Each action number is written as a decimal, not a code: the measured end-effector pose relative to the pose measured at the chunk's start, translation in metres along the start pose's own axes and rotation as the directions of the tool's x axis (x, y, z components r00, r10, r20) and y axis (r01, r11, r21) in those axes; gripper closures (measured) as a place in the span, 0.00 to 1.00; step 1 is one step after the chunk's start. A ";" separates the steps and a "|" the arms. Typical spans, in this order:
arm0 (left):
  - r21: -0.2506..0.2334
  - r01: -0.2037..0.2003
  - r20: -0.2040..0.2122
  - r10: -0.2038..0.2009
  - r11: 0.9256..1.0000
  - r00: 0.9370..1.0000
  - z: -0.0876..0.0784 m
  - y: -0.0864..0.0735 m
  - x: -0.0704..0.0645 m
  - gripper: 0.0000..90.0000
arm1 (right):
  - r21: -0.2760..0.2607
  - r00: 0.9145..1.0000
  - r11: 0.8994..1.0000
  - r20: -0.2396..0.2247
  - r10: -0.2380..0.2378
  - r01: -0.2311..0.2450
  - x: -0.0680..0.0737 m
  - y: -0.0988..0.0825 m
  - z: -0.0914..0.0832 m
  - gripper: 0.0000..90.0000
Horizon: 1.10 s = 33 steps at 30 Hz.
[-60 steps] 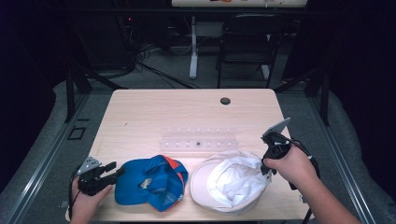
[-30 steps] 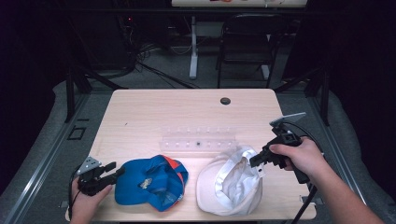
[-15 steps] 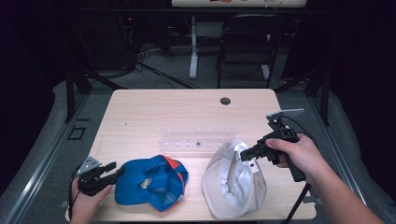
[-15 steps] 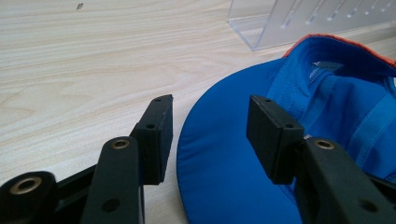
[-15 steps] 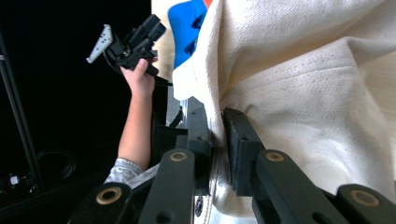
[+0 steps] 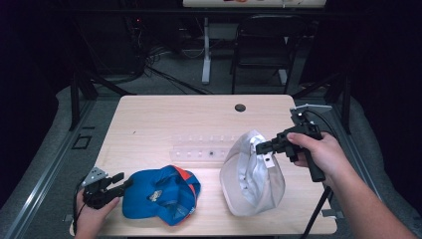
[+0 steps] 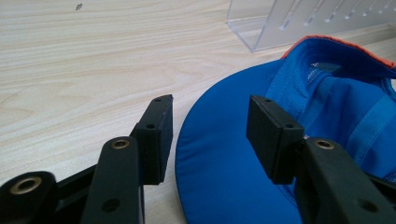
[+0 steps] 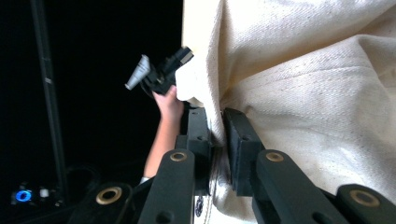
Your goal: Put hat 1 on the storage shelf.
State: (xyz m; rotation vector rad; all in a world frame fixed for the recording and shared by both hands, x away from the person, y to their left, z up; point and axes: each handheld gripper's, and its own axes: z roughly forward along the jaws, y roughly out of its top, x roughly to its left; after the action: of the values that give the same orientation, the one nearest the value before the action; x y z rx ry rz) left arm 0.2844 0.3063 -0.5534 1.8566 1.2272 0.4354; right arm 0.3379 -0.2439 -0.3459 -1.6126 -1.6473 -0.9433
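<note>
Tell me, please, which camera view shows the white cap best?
The high view: there the whole white cap shows, tilted up from the table, its upper edge pinched by the right gripper. The right gripper view gives close cream fabric clamped between its jaws. The left gripper view looks at the blue cap.

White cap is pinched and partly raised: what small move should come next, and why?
Probably keep raising the white cap a little with the right gripper: its jaws are shut on the cap's edge, yet the cap's lower part seems to rest on the table. The left gripper waits open around the blue cap brim.
</note>
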 end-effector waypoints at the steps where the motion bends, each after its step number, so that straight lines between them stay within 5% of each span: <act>1: -0.001 0.000 0.001 0.000 1.000 1.000 0.000 0.000 0.000 0.57 | -0.017 1.000 1.000 -0.027 0.004 -0.004 0.002 0.005 0.001 0.91; 9: -0.015 0.007 -0.003 -0.008 1.000 1.000 0.000 -0.001 0.000 0.57 | -0.064 0.997 0.998 -0.077 0.000 -0.005 0.020 0.019 0.008 0.91; 22: -0.003 0.004 -0.009 -0.004 1.000 1.000 -0.002 0.000 0.000 0.56 | -0.105 0.997 0.994 -0.074 -0.017 0.010 0.047 0.043 0.008 0.91; 28: -0.038 -0.003 0.009 0.004 0.999 1.000 -0.007 0.003 -0.004 0.56 | -0.141 0.997 0.990 -0.075 -0.010 0.000 0.055 0.056 0.013 0.91; 33: -0.074 -0.017 0.032 0.019 0.997 0.999 -0.012 0.021 -0.015 0.52 | -0.163 0.996 0.986 -0.088 -0.004 -0.011 0.062 0.067 0.020 0.91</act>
State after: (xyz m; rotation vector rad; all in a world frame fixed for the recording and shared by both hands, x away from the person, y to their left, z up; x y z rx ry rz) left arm 0.2816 0.2959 -0.5270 1.8062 1.1579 0.4525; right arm 0.4033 -0.1946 -0.3004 -1.6553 -1.5408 -1.1575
